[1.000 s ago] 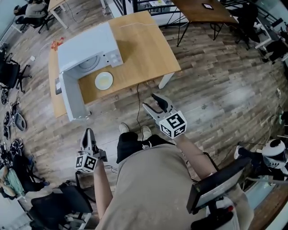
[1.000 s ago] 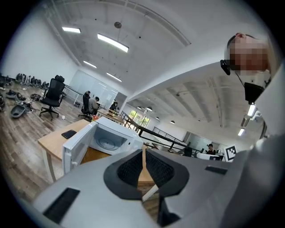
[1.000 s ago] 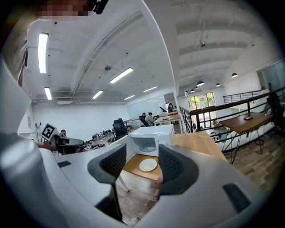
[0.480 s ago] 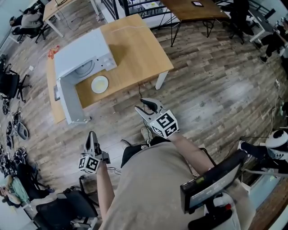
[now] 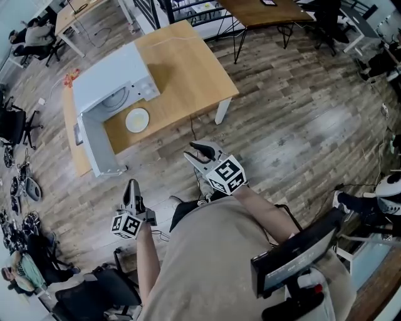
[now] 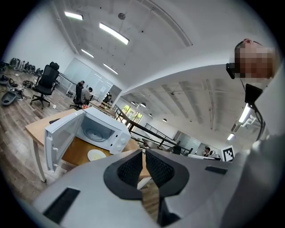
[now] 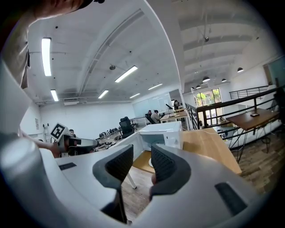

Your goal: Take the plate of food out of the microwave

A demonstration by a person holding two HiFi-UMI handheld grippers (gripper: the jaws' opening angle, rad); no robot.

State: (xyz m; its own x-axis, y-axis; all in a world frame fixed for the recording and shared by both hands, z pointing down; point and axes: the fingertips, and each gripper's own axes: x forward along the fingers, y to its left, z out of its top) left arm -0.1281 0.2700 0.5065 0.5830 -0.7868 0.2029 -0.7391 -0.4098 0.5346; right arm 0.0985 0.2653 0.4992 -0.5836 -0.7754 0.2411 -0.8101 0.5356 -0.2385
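A white microwave (image 5: 113, 80) stands on a wooden table (image 5: 188, 63) with its door (image 5: 93, 147) swung wide open. A pale round plate of food (image 5: 137, 119) lies on the table just in front of the microwave's open cavity. Both grippers hang well short of the table, over the floor near the person's body. My left gripper (image 5: 131, 187) is shut with nothing in it. The jaws of my right gripper (image 5: 193, 152) are closing, with nothing between them. The left gripper view shows the microwave (image 6: 100, 131) and the plate (image 6: 95, 155) beyond my left gripper (image 6: 143, 153).
A table leg (image 5: 220, 111) and a dark cable (image 5: 192, 135) on the plank floor lie between me and the table. Office chairs (image 5: 12, 122) and clutter line the left side. Another dark desk (image 5: 263, 12) stands behind. A mounted screen (image 5: 297, 251) sits at my right hip.
The right gripper's jaws have narrowed. The table and microwave have slid up and left in the head view and look slightly farther off. The left gripper stays shut.
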